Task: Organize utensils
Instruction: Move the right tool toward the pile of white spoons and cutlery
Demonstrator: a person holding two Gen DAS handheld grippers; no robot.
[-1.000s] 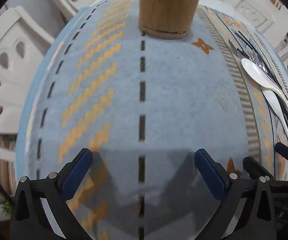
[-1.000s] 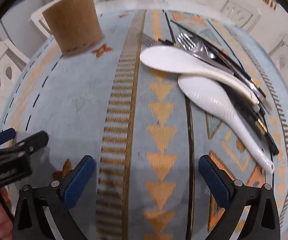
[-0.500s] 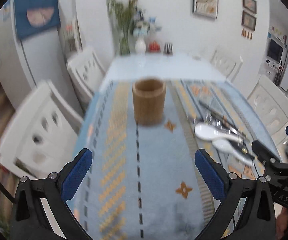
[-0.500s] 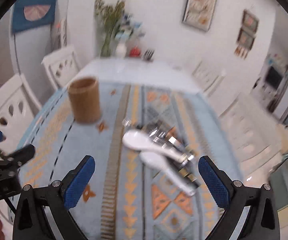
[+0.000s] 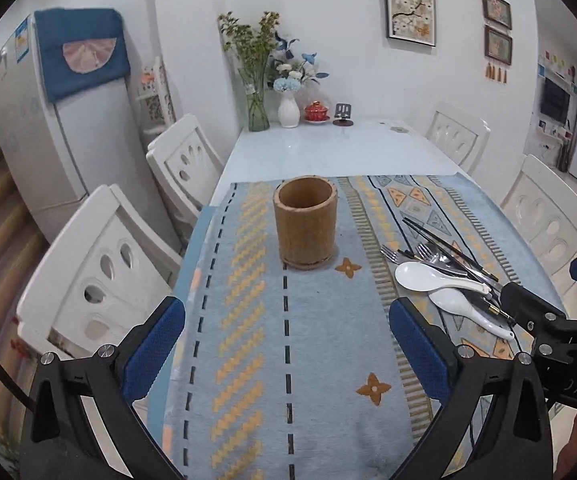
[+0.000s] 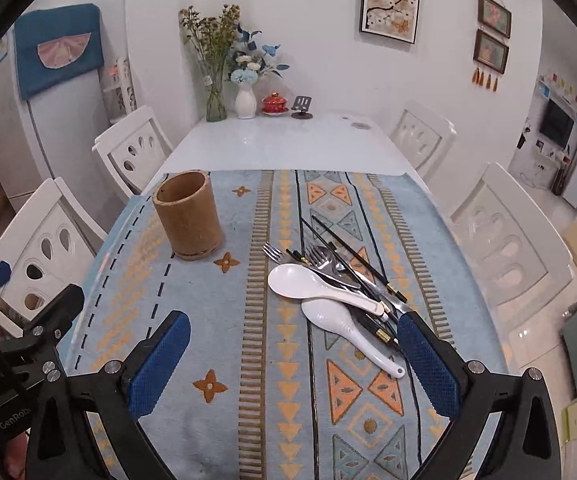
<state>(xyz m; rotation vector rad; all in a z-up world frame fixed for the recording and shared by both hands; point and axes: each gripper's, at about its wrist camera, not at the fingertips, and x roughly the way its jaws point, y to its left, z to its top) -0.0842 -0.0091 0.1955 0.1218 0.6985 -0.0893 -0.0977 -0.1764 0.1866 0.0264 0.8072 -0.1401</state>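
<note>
A brown bamboo holder [image 5: 305, 225] [image 6: 187, 215] stands upright and empty on the patterned blue cloth [image 5: 288, 340] [image 6: 224, 320]. To its right lies a heap of utensils: two white spoons [image 5: 432, 280] [image 6: 308, 283], metal forks [image 6: 320, 258] and black chopsticks [image 6: 352, 252]. My left gripper [image 5: 287, 344] hangs open over the near cloth, well short of the holder, with nothing between its fingers. My right gripper [image 6: 292, 356] is open too, raised above the near end of the heap and holding nothing.
White chairs [image 5: 100, 264] [image 6: 508, 240] flank the table on both sides. Vases with flowers [image 5: 256, 92] [image 6: 244, 92] and a red lidded cup [image 6: 274, 103] stand at the table's far end. A fridge [image 5: 48, 132] is at the left.
Both grippers have risen and tilted up from close over the cloth. The holder and utensils now look farther off, and the whole room has come into view. Nothing was grasped.
</note>
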